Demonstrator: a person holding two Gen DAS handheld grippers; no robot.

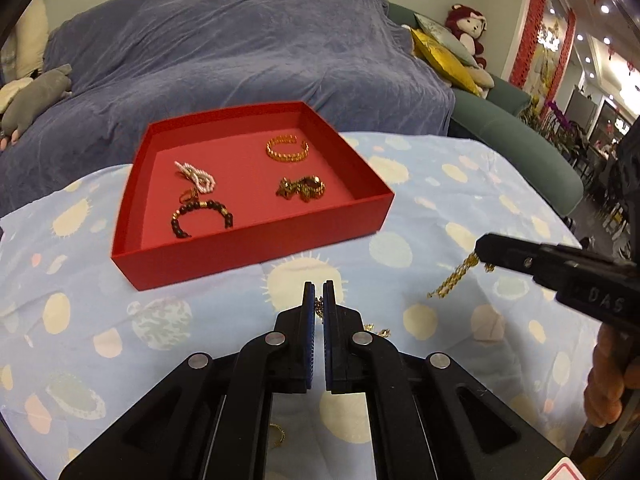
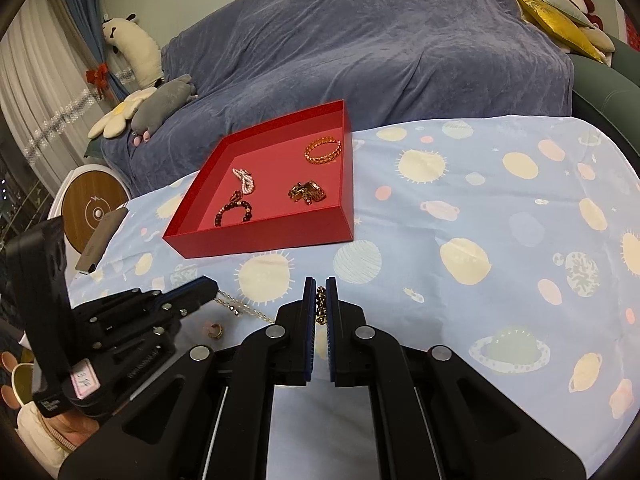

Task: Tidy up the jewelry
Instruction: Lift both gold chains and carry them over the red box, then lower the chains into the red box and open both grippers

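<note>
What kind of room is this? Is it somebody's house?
Probably a home living room: a sofa under a blue throw, stuffed toys like the red plush, and curtains. The red jewelry tray sits on a planet-print cloth.

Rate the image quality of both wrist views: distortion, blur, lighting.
Left wrist view: strong fisheye bends the red tray edges; dark corner vignette; bright ceiling-light glare upper right. Right wrist view: same barrel distortion; planet-print cloth evenly lit and sharp; soft shadows, no obvious motion blur.

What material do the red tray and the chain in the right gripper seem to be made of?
Red tray: probably cardboard, matte; thin flat walls, sharp folded corners, no shine. Chain, pinched in the right gripper: looks like gold-coloured metal, with shiny yellow links; whether it is real gold cannot be told.
</note>
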